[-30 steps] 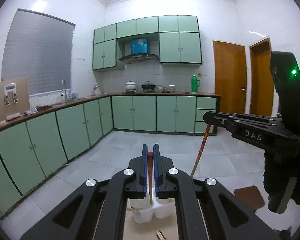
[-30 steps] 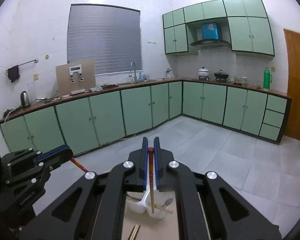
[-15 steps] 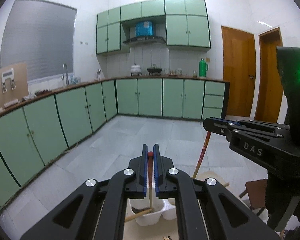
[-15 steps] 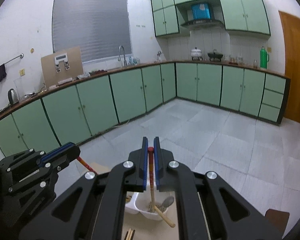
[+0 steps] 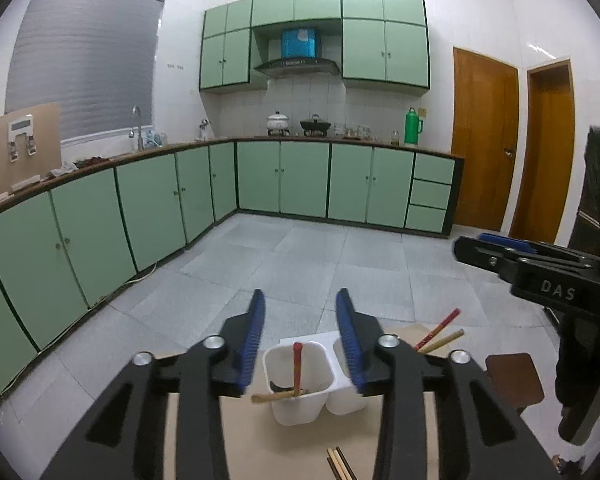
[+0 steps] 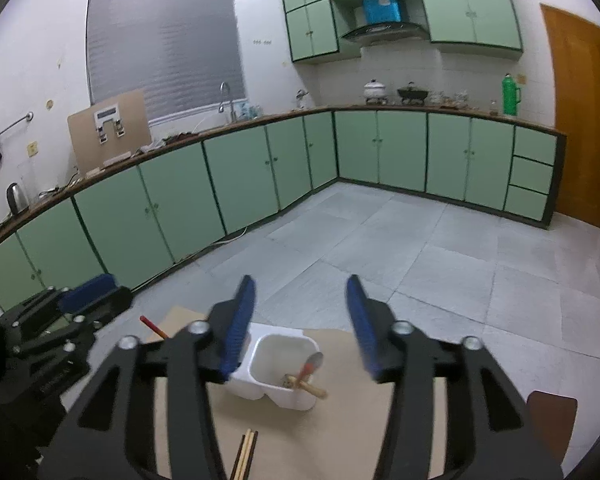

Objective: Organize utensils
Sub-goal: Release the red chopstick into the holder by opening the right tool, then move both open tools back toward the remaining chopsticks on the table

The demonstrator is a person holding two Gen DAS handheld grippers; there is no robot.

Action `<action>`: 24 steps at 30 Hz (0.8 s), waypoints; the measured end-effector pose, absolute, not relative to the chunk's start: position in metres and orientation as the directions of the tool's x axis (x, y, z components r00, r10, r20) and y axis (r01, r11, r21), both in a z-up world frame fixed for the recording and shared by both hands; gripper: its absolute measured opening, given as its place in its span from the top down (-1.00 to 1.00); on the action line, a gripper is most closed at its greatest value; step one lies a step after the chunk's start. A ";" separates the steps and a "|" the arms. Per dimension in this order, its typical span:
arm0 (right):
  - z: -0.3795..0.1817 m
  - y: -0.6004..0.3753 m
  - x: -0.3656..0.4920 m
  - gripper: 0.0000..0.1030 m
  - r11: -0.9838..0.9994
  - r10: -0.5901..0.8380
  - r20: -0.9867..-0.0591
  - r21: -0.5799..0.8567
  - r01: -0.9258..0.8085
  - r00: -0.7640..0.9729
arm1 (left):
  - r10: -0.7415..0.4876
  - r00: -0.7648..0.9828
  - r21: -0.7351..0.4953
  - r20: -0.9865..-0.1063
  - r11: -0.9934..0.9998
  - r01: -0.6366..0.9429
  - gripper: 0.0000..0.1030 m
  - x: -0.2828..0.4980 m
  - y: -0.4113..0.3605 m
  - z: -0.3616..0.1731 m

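A white two-cup utensil holder [image 5: 300, 384] stands on a brown table [image 5: 260, 440]; it also shows in the right wrist view [image 6: 280, 376]. My left gripper [image 5: 300, 332] is open above it, empty. A red-tipped chopstick [image 5: 297, 364] and a wooden chopstick lean in the left cup. Another red chopstick [image 5: 438, 328] and a wooden one stick out of the right cup. My right gripper [image 6: 300, 320] is open and empty above the holder, where a red-tipped chopstick [image 6: 306, 372], a wooden one and a spoon rest.
Loose chopsticks [image 5: 340, 464] lie on the table near me, also in the right wrist view [image 6: 246, 452]. A brown stool [image 5: 514, 380] stands to the right. Green cabinets [image 5: 300, 176] line the far walls across a tiled floor.
Both grippers opened and let go of their red-tipped chopsticks, which now stand in the holder's cups. Both views tilted down toward the table.
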State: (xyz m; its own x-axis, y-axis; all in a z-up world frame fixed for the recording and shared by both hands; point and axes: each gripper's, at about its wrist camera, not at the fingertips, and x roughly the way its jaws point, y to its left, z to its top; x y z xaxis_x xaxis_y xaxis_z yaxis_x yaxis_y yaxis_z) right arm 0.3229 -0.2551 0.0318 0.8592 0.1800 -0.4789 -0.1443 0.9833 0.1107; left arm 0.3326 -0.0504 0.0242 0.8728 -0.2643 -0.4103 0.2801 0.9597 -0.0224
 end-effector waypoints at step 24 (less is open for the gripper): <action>-0.119 -0.221 0.122 -0.90 0.986 0.162 -0.642 0.077 -0.147 0.749 | -0.173 0.786 0.011 -0.593 0.975 0.223 -0.59 0.164 -0.019 -0.111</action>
